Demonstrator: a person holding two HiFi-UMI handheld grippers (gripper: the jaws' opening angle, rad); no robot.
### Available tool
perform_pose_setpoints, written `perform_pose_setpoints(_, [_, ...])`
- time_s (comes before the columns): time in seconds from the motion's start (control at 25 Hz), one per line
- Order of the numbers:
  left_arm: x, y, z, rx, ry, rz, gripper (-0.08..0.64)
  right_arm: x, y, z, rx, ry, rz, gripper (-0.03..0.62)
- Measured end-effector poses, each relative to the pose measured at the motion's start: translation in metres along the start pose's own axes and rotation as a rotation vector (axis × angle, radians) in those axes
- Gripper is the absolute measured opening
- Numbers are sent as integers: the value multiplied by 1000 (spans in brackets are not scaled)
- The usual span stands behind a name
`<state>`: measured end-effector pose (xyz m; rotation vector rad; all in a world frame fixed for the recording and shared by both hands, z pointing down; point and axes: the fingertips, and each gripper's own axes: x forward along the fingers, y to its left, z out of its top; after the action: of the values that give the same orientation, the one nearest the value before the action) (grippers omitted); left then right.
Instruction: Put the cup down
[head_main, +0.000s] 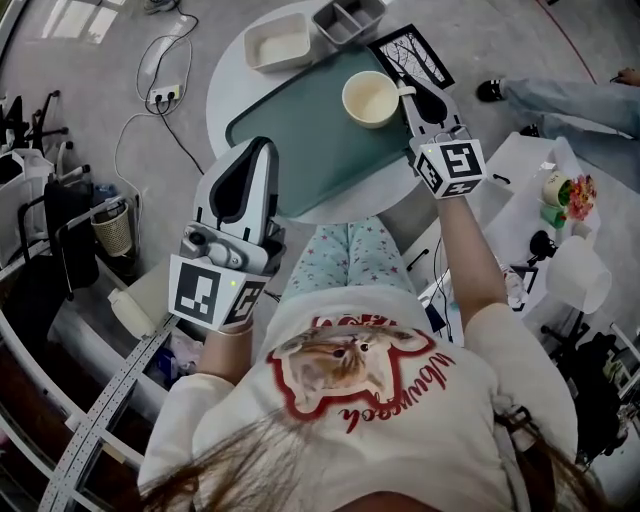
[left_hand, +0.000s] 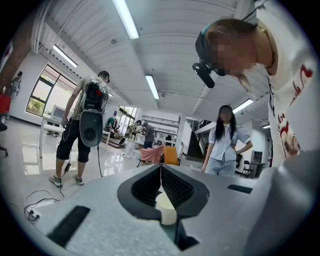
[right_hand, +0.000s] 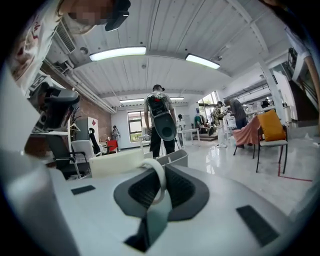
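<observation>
A cream cup is at the far right corner of the green tray on the round white table; whether it touches the tray I cannot tell. My right gripper is shut on the cup's handle, a white loop pinched between the dark pads. My left gripper hovers at the tray's near left edge, shut with nothing in it. In the left gripper view its closed jaws meet, and the cup shows through the gap below them.
A white container and a grey two-part bin stand at the table's far edge, with a black framed picture beside the cup. A person's leg and a cluttered side table are to the right. Cables lie on the floor at left.
</observation>
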<state>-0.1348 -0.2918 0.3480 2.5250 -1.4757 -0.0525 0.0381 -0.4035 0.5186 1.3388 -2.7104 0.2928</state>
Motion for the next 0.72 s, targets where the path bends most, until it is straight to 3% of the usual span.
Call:
perform_pose_setpoints(0.48, [-7,7,-9,-19,-1,22,15,13,14,-31,-63,98,20,46])
perform_pose_setpoints(0.72, [-10,6,-11,-6,4,18,16,14,12,-33,-48,113,10,46])
